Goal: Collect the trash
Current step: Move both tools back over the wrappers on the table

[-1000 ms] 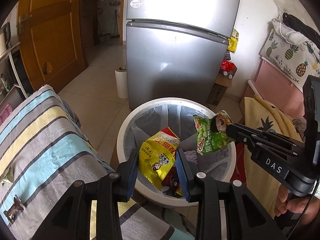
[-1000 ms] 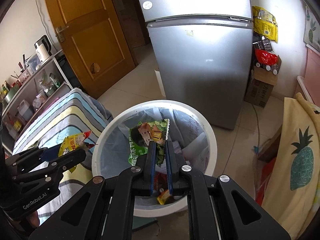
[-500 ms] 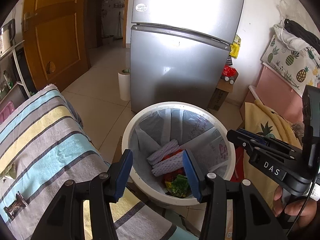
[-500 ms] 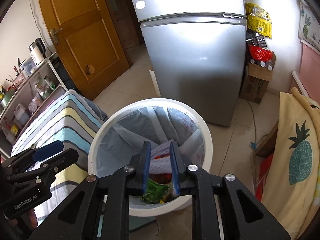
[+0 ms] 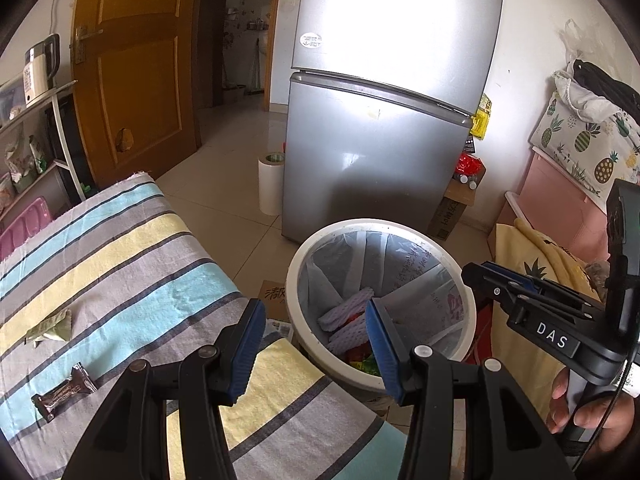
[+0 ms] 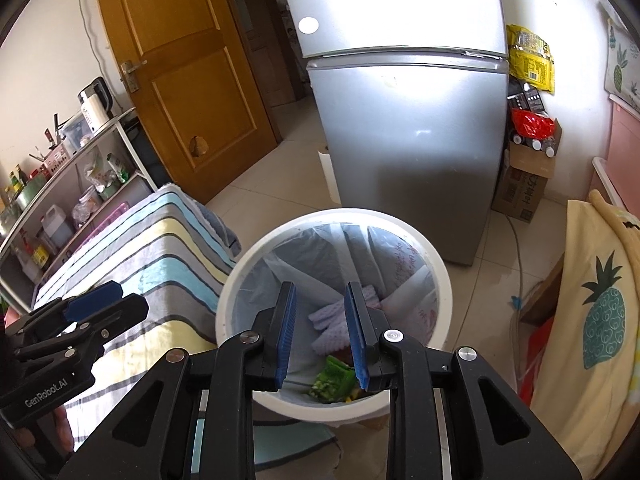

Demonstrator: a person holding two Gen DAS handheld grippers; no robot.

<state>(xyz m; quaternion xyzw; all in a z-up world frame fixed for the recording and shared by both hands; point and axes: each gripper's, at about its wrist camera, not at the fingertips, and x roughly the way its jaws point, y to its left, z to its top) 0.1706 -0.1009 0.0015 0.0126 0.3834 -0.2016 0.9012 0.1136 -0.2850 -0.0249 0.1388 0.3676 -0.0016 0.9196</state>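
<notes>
- The left gripper [image 5: 316,344] was seen with its jaws parted and nothing between them, held above the near edge of the striped cloth [image 5: 120,280] beside the bin.
- The right gripper [image 6: 320,334] was likewise seen released, its jaws a narrow gap apart and empty, poised over the mouth of the white bin [image 6: 240,276].
- Inside the lined bin, white foam netting [image 6: 336,322] and a green wrapper [image 6: 334,378] were visible, so part of the trash could be judged already collected.
- Two pieces were left on the striped cloth, well apart from the bin: a dark brown candy wrapper [image 5: 64,391] and, beyond it, a crumpled pale green wrapper [image 5: 50,328].
- Both pieces were judged to be light, thin and soft film, likely slippery and lying nearly flat.
- The brown wrapper was judged best taken across its narrow middle, where it stood slightly proud of the cloth; its twisted ends offered less to pinch.
- The green wrapper was judged best taken at a raised fold, with care that the cloth was not pinched along with it.
</notes>
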